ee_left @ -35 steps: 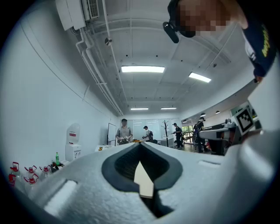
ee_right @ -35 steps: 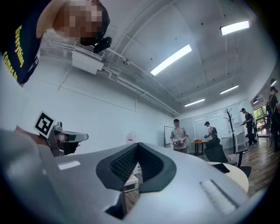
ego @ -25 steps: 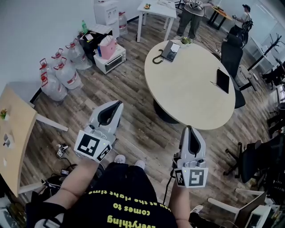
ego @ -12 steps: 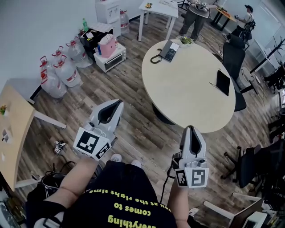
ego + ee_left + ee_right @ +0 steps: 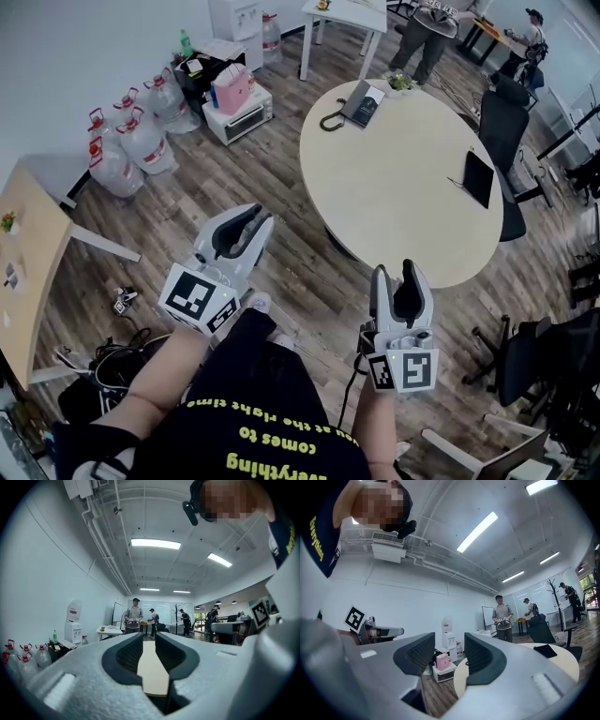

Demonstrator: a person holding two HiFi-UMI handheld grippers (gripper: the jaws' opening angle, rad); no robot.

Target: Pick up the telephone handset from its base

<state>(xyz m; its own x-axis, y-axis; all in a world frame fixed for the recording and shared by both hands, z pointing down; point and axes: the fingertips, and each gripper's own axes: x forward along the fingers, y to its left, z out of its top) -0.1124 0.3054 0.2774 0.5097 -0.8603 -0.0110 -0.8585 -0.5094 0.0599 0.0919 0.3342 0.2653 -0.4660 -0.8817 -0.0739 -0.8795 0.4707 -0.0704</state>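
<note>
— Wood-plank floor (image 5: 281,187) fills most of the head view, and a round table (image 5: 403,202) stands beyond both grippers. What is cut off or hard to make out?

— Two standing people (image 5: 427,28) are cropped by the top edge, and the wearer's arms are partly covered by a black shirt (image 5: 253,403). The telephone (image 5: 362,103) is seen very small at the table's far left rim, well apart from both grippers. Its handset cannot be separated from the base. A dark curved shape (image 5: 330,121) lies just beside it, but whether it is cord or handset cannot be told. The telephone cannot be picked out in either gripper view.

— Which way is it pointed?

— Its long axis is laid away from the wearer, slanted slightly rightward in the head view.

— And the jaws?

— On the left gripper (image 5: 261,219) they are opening. A narrow gap is shown, and only tabletop is seen through it. On the right gripper (image 5: 397,272) they are opening too and are spread wider. Nothing is held there, and a pink bag (image 5: 442,661) is framed far beyond the gap.

— Can any writing be read?

— Yellow print is seen upside down on the shirt, and "everything", "comes to" and "right time" can be read. Black square markers are carried on each gripper's cube. Labels on the water bottles (image 5: 122,150) are too small to be read.
</note>
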